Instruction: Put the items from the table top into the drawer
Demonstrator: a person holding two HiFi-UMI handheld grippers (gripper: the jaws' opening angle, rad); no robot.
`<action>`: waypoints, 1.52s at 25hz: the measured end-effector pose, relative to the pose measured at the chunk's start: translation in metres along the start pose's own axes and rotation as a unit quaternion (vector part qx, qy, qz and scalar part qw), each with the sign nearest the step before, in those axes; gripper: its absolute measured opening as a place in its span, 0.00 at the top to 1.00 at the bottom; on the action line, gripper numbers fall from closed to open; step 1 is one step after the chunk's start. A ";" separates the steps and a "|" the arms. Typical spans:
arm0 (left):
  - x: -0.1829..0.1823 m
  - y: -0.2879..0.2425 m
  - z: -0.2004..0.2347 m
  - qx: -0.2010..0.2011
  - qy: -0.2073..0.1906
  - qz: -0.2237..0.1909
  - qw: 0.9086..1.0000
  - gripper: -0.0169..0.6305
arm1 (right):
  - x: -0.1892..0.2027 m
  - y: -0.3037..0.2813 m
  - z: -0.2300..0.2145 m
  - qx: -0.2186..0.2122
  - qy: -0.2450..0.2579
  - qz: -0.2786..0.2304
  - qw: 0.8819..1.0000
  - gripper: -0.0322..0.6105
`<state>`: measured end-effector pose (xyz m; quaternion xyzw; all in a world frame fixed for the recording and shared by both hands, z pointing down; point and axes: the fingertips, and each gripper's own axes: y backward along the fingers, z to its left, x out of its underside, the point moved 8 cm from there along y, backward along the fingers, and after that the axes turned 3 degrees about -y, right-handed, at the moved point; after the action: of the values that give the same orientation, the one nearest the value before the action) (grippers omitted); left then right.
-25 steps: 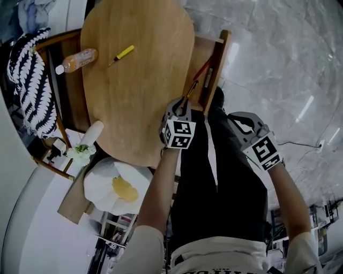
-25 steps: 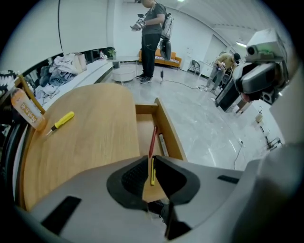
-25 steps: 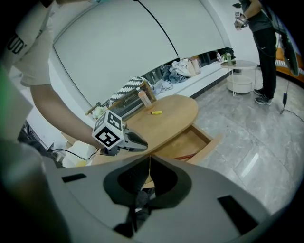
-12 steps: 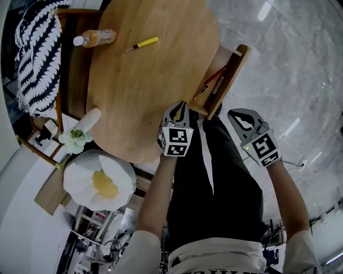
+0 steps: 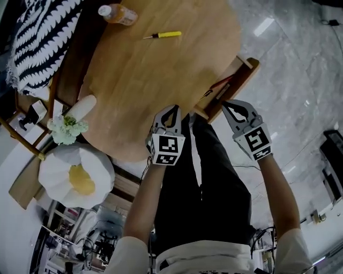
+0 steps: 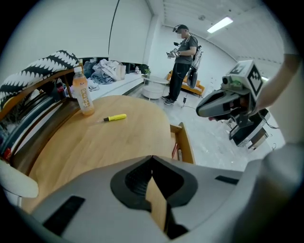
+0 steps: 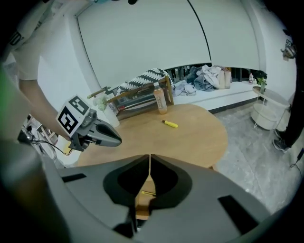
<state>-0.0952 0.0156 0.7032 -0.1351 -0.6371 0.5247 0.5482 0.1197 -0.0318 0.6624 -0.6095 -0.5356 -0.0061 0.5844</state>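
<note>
A yellow-handled screwdriver (image 5: 163, 35) and an orange drink bottle (image 5: 118, 14) lie on the far part of the oval wooden table (image 5: 150, 80). The drawer (image 5: 237, 84) stands pulled out at the table's right side, with a red-handled tool (image 5: 218, 85) inside. My left gripper (image 5: 174, 107) hovers at the table's near edge, left of the drawer, shut and empty. My right gripper (image 5: 225, 103) hangs just at the drawer's front end, also shut on nothing. The left gripper view shows the bottle (image 6: 83, 96), the screwdriver (image 6: 114, 117) and the drawer (image 6: 184, 146).
A striped cloth (image 5: 37, 32) drapes over a chair at the far left. A small flower bunch (image 5: 66, 129) and a round white stand (image 5: 75, 174) sit left of the table. A person (image 6: 183, 61) stands far off on the marble floor.
My left gripper has lifted back out of the drawer toward the table's near edge. My right gripper has come in closer to the drawer's front. The head view has swung round.
</note>
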 end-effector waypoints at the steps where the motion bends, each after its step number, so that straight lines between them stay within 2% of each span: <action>1: -0.001 0.003 0.002 0.000 0.004 -0.003 1.000 0.94 | -0.005 -0.004 -0.002 -0.001 0.006 0.000 1.000 0.92; 5: -0.007 0.011 0.008 -0.004 0.017 -0.014 1.000 0.94 | -0.024 -0.018 -0.011 -0.005 0.039 0.000 0.999 0.91; 13: -0.005 0.016 0.052 -0.004 0.036 -0.016 0.999 0.94 | -0.069 -0.071 -0.028 -0.014 0.088 0.027 0.996 0.91; 16: -0.007 0.018 0.067 -0.005 0.043 -0.016 0.999 0.94 | -0.082 -0.088 -0.038 -0.014 0.101 0.042 0.994 0.84; 18: -0.008 0.019 0.076 -0.005 0.047 -0.016 0.999 0.94 | -0.090 -0.099 -0.045 -0.013 0.107 0.050 0.993 0.83; 24: -0.001 0.012 0.104 0.004 0.060 -0.019 0.998 0.94 | -0.107 -0.153 -0.059 -0.009 0.131 0.073 0.989 0.80; 38: 0.000 -0.001 0.127 0.032 0.087 -0.014 0.996 0.94 | -0.137 -0.249 -0.098 0.009 0.186 0.138 0.973 0.74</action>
<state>-0.2020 -0.0511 0.7229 -0.1539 -0.5716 0.5231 0.6131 -0.0427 -0.2549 0.7827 -0.6604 -0.3284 -0.0343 0.6744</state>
